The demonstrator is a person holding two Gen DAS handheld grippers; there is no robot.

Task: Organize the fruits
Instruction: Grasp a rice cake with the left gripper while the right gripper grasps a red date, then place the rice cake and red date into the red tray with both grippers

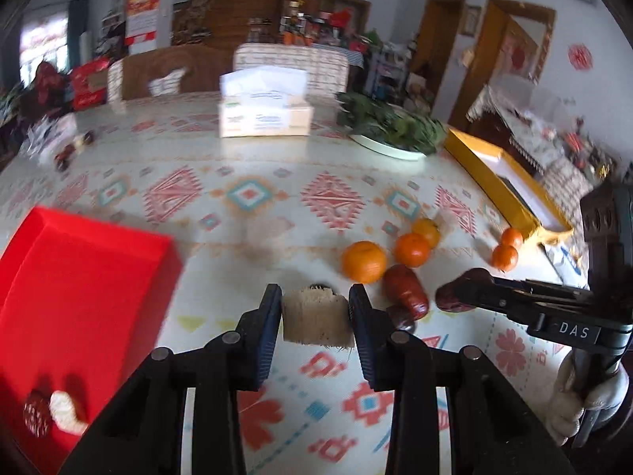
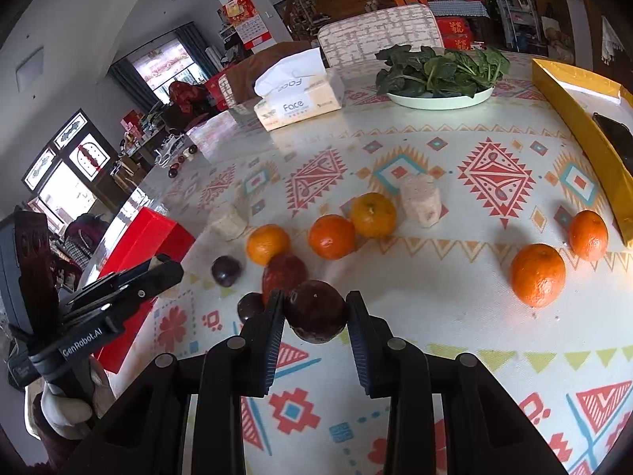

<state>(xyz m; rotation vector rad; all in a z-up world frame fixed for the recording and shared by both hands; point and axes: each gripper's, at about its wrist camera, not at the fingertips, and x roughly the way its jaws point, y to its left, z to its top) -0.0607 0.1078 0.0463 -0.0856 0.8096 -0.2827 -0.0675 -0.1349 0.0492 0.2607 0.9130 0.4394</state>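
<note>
**benchlurker:** What are you holding right now, and where does it go?

**me:** Two things at once. My left gripper (image 1: 315, 314) is clamped on a pale fibrous chunk (image 1: 316, 320), cut sugarcane by the look of it, though I can't say for sure, and it looks lifted just off the bench (image 1: 245, 166). My right gripper (image 2: 315, 314) is narrowed onto a dark round fruit (image 2: 316, 316), maybe a passion fruit, pads pressing both sides. So I'd call this the carry step: both pieces picked, neither dropped off yet.

**benchlurker:** Next move?

**me:** Probably swing the left one over to the red tray (image 1: 79, 277) on my left and let go above its floor, near the two pieces already in its near corner. I need to clear the tray wall first. The oranges (image 1: 364, 262) aren't sorted yet.

**benchlurker:** Do the cameras agree?

**me:** They fill each other in. Only the left view shows the tray's inside. The right view is sharper and shows all five oranges, two more pale chunks (image 2: 420, 200) sitting on the bench beyond them, a reddish oblong fruit (image 2: 285, 273) and two small dark ones.
</note>
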